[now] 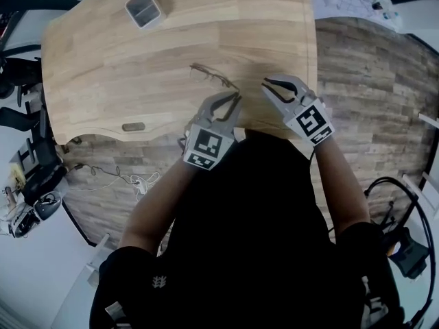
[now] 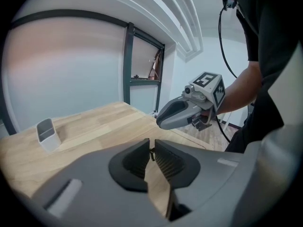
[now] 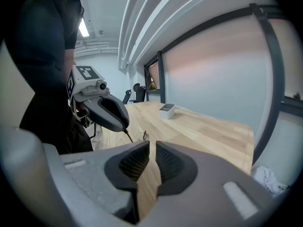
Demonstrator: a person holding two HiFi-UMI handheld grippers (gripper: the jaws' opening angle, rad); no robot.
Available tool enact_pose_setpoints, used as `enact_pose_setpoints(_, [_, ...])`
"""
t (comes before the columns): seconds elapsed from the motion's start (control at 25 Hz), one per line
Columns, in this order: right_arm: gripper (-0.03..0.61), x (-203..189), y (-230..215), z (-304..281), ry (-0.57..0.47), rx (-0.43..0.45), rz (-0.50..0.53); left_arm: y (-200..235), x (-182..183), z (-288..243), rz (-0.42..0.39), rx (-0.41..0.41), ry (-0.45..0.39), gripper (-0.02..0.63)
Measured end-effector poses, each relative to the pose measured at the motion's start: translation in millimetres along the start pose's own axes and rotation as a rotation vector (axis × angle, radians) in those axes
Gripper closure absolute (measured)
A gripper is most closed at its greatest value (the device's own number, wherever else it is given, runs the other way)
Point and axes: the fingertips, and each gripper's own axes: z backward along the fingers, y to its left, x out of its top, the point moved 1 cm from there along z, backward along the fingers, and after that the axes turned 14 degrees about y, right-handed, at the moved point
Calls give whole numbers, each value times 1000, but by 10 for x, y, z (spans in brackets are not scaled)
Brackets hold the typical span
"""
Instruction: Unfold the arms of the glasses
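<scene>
An office-like lab: wooden desk [image 1: 137, 67], frosted glass partitions [image 2: 71, 74], cables [image 1: 116, 177] on plank floor [image 1: 370, 81].

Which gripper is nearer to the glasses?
Left. The left gripper holds one arm of the glasses; the right gripper hovers beside them, apart.

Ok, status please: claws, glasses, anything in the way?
Left claw shut on one arm of the glasses. Right claw empty, jaws barely apart. Glasses lie on table; box far off, no obstruction.
</scene>
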Motion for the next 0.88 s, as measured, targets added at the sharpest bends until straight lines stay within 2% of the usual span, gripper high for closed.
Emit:
enact_pose_setpoints(0.44, [547, -287, -115, 350, -1, -63, -66, 112, 280, -198, 54, 75, -15, 572])
enact_pose_setpoints(0.72, [548, -208, -97, 232, 14, -90, -91, 135, 179, -53, -20, 23, -33, 566])
enact_pose_setpoints(0.88, [548, -48, -18, 86, 39, -89, -89, 188, 196, 119, -74, -20, -93, 555])
